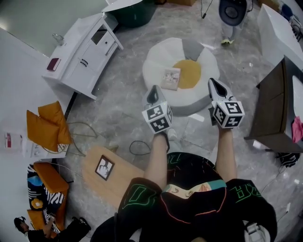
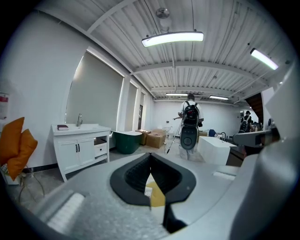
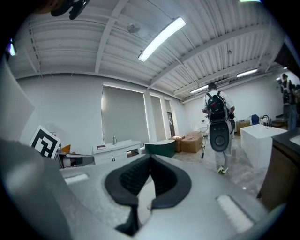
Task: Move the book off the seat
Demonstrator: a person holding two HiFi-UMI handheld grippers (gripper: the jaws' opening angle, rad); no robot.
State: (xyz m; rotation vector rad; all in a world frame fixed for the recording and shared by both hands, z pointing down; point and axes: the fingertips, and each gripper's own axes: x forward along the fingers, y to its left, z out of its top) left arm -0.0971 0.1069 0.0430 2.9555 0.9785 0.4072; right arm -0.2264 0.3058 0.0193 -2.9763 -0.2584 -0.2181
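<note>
A thin pale book (image 1: pixel 170 78) lies flat on a round white seat (image 1: pixel 156 61), just left of its yellow middle patch (image 1: pixel 188 73). My left gripper (image 1: pixel 153 94) is held up in front of the seat's near left edge, jaws shut and empty. Over the seat's near right edge my right gripper (image 1: pixel 215 86) is also shut with nothing in it. Both tips point toward the seat, short of the book. In the left gripper view the shut gripper (image 2: pixel 150 157) shows a sliver of yellow and white below it. The right gripper view shows that gripper (image 3: pixel 150 161) pressed together.
A white vanity cabinet (image 1: pixel 85 52) stands at the far left and a dark wooden table (image 1: pixel 277 108) at the right. A wooden board (image 1: pixel 111 175) and orange cushions (image 1: pixel 47 125) lie at the near left. A person with a backpack (image 1: pixel 232 14) stands beyond the seat.
</note>
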